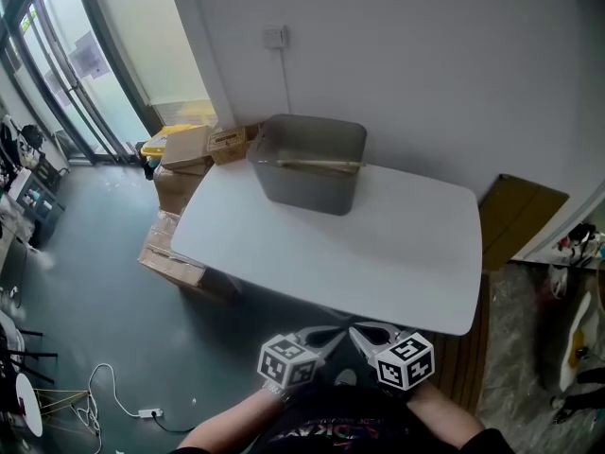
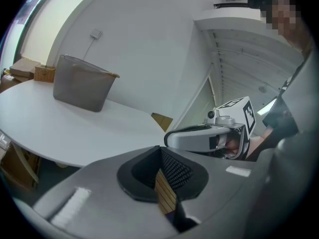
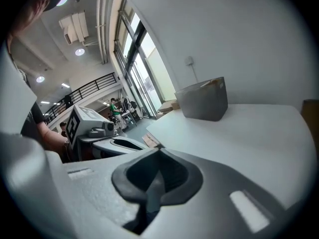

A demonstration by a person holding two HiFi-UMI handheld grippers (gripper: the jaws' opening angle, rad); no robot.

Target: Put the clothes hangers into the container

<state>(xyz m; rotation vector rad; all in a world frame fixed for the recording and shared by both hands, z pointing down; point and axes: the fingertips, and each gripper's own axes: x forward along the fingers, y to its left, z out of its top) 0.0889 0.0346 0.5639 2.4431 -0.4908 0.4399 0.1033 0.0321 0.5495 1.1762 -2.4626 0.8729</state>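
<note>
Left tongs (image 1: 333, 335): closed, empty, bottom centre.
Right tongs (image 1: 359, 331): closed, empty, alongside.
Grey container (image 1: 307, 173): upper centre, across surface (image 1: 397, 253).
Risk: a long reach may shove it.

White rounded-corner rectangular tabletop (image 1: 388, 253), smooth, matte, set close to pale wall. Single item directly on it: grey rectangular plastic tub (image 1: 307, 185), open-topped, upright, at far left part of top, near wall-side edge. Tub walls taper slightly toward base. Rest of surface bare white; near edge faces the person.
</note>
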